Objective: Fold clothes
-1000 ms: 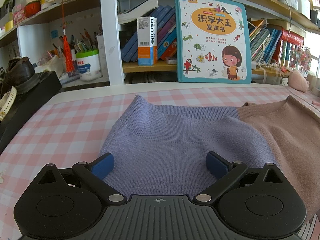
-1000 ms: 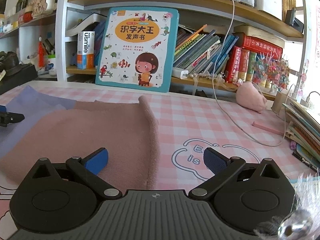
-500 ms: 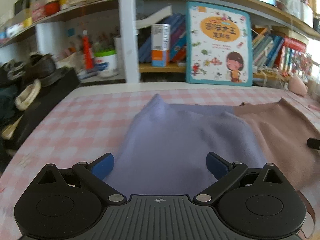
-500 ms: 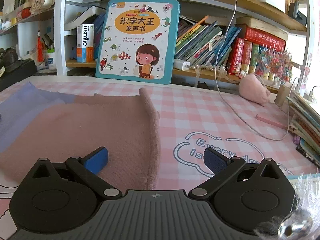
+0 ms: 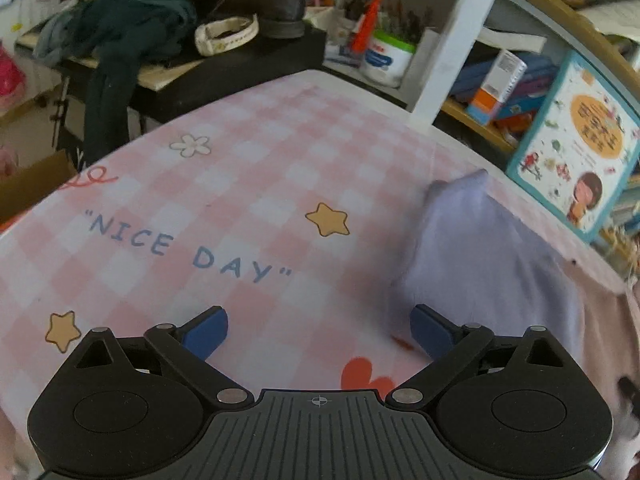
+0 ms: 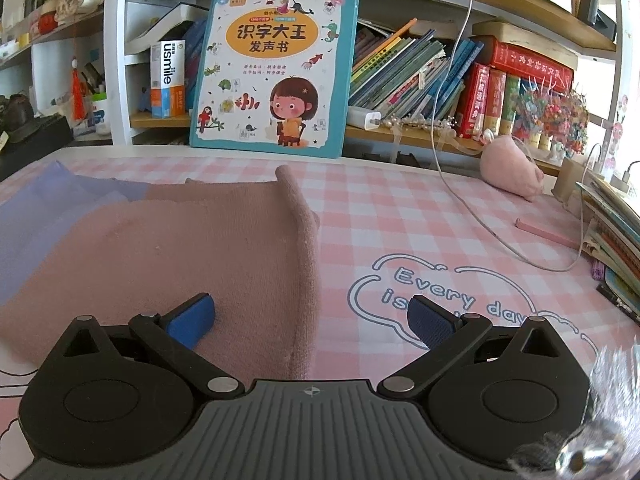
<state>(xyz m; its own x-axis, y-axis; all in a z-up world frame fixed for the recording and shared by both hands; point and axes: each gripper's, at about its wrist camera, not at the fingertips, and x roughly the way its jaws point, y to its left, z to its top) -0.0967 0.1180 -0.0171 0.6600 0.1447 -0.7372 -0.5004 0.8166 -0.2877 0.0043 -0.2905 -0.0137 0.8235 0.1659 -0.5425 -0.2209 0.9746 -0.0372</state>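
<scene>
A pink-and-white checked surface [image 6: 400,216] runs back to a white-framed bookshelf [image 6: 400,12] with wooden boards — packed with leaning books [image 6: 404,72]. Daylight glares in at the right. Left of it, a dark side table [image 5: 224,68] carries shoes and heaped clothing.

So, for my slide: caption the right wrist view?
Open right gripper straddling the pink sweater's edge on the checked tablecloth.

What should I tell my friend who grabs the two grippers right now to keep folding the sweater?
Left gripper: open, empty, over the checked tablecloth just beside the sweater's purple side.
Right gripper: open, empty, straddling the pink side's right edge.
The sweater lies flat on the table; no fold is visible from these views.
Left to do: grip the edges and fold it.
</scene>
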